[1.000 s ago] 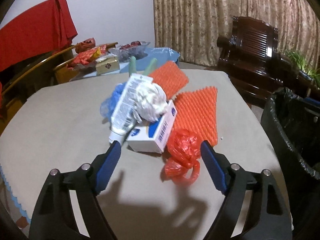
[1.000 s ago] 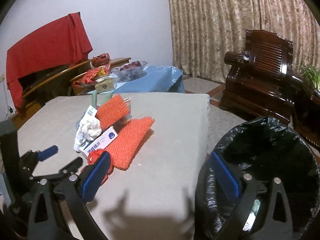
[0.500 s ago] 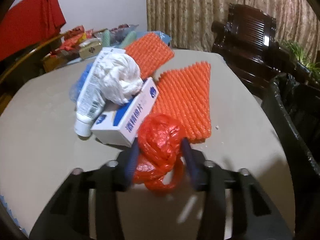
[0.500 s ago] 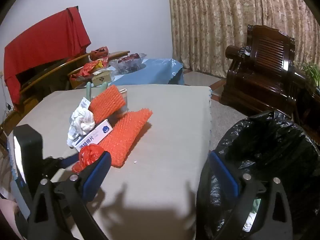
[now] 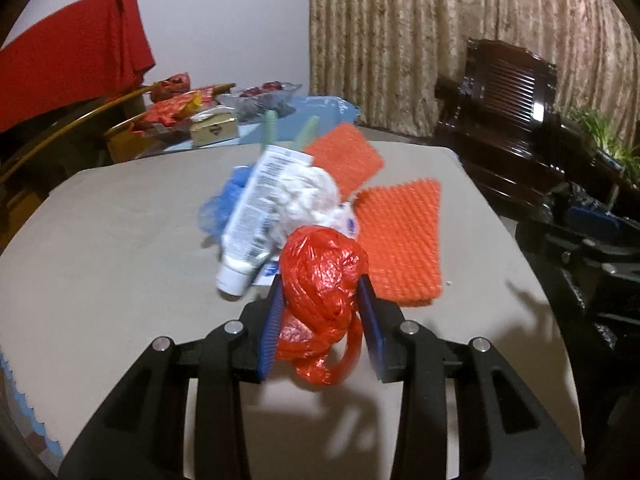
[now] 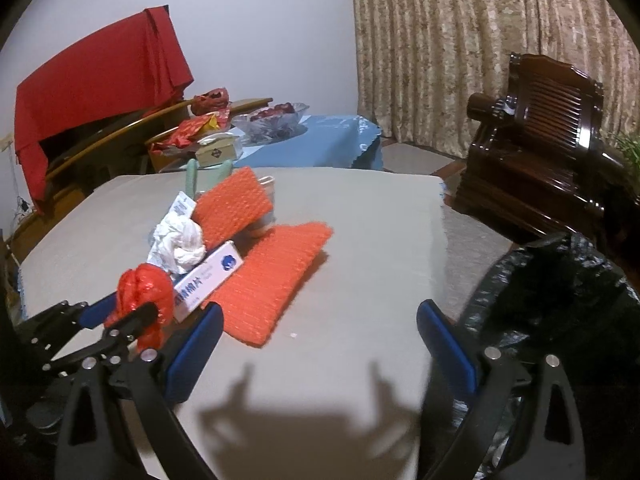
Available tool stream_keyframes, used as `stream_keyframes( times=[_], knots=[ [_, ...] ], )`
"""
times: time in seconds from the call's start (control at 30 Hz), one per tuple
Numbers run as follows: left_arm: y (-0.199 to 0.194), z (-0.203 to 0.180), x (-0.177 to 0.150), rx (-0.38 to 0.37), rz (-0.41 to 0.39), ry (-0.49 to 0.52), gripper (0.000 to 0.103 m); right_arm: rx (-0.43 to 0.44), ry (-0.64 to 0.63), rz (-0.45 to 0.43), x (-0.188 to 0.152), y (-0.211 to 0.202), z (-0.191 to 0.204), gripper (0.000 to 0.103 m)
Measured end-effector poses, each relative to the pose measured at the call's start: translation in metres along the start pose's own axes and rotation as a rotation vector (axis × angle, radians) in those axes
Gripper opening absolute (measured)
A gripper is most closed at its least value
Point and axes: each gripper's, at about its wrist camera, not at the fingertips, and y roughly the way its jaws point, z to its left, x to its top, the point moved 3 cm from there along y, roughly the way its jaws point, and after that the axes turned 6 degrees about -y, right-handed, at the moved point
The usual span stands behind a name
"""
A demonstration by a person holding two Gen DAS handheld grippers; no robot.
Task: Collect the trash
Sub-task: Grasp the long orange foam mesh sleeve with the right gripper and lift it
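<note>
The left claw (image 5: 320,316) is closing on a crumpled red bag (image 5: 322,280), its blue pads (image 5: 271,330) pressing the bag from both sides, a loop of the plastic hanging below them. The bag is sitting just above the desk (image 5: 100,272), at the near end of the trash pile. The right claw (image 6: 320,344) is standing wide apart with nothing between its pads, hovering over the desk's edge beside the black-lined bin (image 6: 560,288).

Behind the bag, a white tube (image 5: 256,220) is lying against a wad of tissue (image 5: 308,196); the tube is showing a barcode and small print too blurred to read. A white box (image 6: 210,280) is carrying a blue round logo and blue Chinese characters, not legible here. Two orange mesh sleeves (image 5: 400,236) are lying beside the box.
</note>
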Motion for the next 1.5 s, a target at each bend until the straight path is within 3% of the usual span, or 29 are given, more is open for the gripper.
stream_keyframes(
  times=[0.23, 0.47, 0.53, 0.8, 0.9, 1.5],
  knots=[
    [0.005, 0.020, 0.002, 0.042, 0.003, -0.031, 0.035, 0.002, 0.005, 0.037, 0.003, 0.036, 0.020, 0.088],
    [0.005, 0.034, 0.005, 0.057, 0.000, -0.045, 0.035, 0.017, 0.019, 0.148, -0.011, 0.078, 0.033, 0.077],
    [0.006, 0.037, 0.006, 0.062, -0.001, -0.050, 0.035, 0.034, 0.027, 0.177, -0.015, 0.087, 0.036, 0.070],
    [0.007, 0.040, 0.005, 0.065, 0.007, -0.057, 0.035, 0.126, 0.005, 0.213, -0.020, 0.091, 0.050, 0.025],
    [0.005, 0.037, 0.006, 0.061, 0.002, -0.051, 0.035, 0.145, 0.011, 0.206, -0.015, 0.086, 0.048, 0.017],
    [-0.023, 0.002, 0.026, -0.013, -0.052, -0.010, 0.035, 0.089, -0.001, 0.085, 0.017, -0.001, 0.017, 0.014]
  ],
)
